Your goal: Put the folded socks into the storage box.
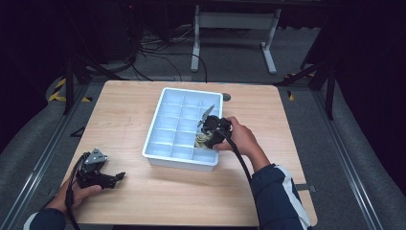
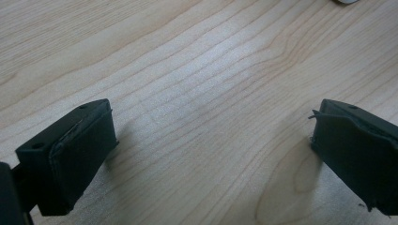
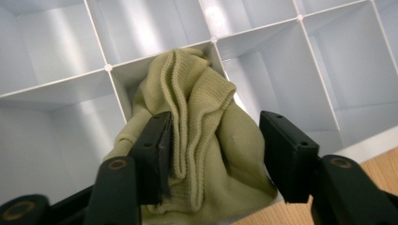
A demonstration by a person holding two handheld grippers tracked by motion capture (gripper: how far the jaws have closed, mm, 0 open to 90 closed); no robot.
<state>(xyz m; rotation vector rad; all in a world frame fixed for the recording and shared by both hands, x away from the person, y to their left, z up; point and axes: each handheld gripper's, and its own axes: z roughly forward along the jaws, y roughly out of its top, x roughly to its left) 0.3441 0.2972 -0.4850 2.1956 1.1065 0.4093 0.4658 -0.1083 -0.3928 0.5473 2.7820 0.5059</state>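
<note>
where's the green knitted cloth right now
The green knitted cloth sits bunched in a compartment of the white divided tray, in the tray's near right part, between the right claw's jaws.

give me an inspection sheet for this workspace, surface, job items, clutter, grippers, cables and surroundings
Surface: light wooden table, bare around the tray.
Job's things: white divided tray mid-table; olive knitted cloth bunched in one compartment at its near right.
Clutter: nothing seen.
Grippers: left gripper open, low over bare wood near the front left; right gripper over the cloth, jaws apart, right pad clear of it.
Cables: black cable trails from the right gripper; more lie on the floor behind.
Surroundings: grey floor, white table frame, dark curtains.
</note>
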